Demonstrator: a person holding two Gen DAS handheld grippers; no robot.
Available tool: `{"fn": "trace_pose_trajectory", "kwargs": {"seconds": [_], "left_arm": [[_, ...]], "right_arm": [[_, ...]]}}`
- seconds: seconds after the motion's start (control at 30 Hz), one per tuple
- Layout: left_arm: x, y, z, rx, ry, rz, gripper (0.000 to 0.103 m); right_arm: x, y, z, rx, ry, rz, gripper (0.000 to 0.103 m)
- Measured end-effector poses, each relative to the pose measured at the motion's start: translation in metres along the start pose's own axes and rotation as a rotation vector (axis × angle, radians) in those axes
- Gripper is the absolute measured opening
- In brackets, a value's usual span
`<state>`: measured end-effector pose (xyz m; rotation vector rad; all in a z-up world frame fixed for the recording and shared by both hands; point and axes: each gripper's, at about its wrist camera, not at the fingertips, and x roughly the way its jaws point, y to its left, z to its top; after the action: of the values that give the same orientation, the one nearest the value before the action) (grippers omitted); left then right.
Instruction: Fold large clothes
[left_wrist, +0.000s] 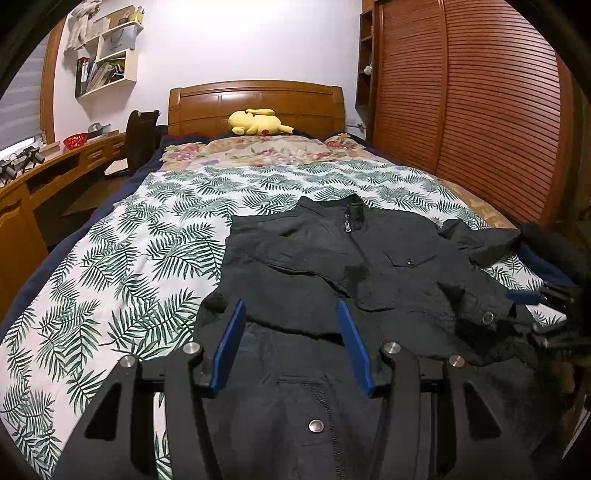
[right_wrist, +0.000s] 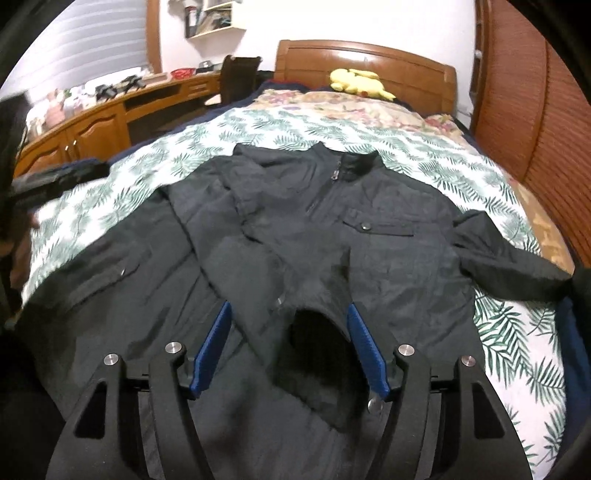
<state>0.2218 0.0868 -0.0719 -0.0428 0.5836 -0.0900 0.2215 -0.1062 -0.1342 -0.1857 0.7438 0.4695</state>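
Observation:
A dark zip-up jacket (left_wrist: 369, 266) lies front up on the bed, its collar (right_wrist: 354, 166) toward the headboard. One sleeve is folded across the chest, and its cuff (right_wrist: 317, 332) lies between the blue pads of my right gripper (right_wrist: 288, 306). That gripper is open, and the pads do not press the cloth. The other sleeve (right_wrist: 509, 258) stretches out to the right. My left gripper (left_wrist: 291, 304) hovers open over the jacket's lower left part, with nothing between its fingers.
The bed has a leaf-print cover (left_wrist: 147, 221), a yellow plush toy (left_wrist: 255, 122) and a wooden headboard (left_wrist: 258, 99). Slatted wardrobe doors (left_wrist: 480, 110) stand close on the right. A wooden desk (left_wrist: 55, 166) and a dark chair (left_wrist: 140, 136) are on the left.

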Motion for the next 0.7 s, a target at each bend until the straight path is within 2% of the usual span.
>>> {"fn": "trace_pose_trajectory", "kwargs": {"seconds": [0.27, 0.33, 0.37, 0.43, 0.5, 0.6, 0.7], "left_arm": [[0.003, -0.008, 0.000, 0.024, 0.008, -0.004, 0.051], [0.004, -0.010, 0.001, 0.028, 0.007, -0.005, 0.051], [0.004, -0.010, 0.001, 0.029, 0.008, -0.006, 0.051], [0.004, -0.012, 0.000, 0.031, 0.009, -0.007, 0.051], [0.005, -0.013, 0.000, 0.033, 0.012, -0.009, 0.051], [0.006, -0.013, 0.000, 0.031, 0.016, -0.009, 0.051], [0.006, -0.012, 0.001, 0.020, 0.017, -0.022, 0.051]], "right_arm": [[0.034, -0.043, 0.001, 0.065, 0.088, -0.081, 0.065], [0.040, -0.057, -0.005, 0.097, 0.118, -0.063, 0.046], [0.042, -0.062, -0.007, 0.109, 0.129, -0.052, 0.041], [0.042, -0.069, -0.010, 0.119, 0.137, -0.032, 0.012], [0.036, -0.074, -0.013, 0.121, 0.119, -0.019, 0.006], [0.016, -0.080, -0.013, 0.134, 0.055, -0.052, 0.005], [0.004, -0.087, -0.015, 0.166, 0.050, -0.066, 0.005]]}}
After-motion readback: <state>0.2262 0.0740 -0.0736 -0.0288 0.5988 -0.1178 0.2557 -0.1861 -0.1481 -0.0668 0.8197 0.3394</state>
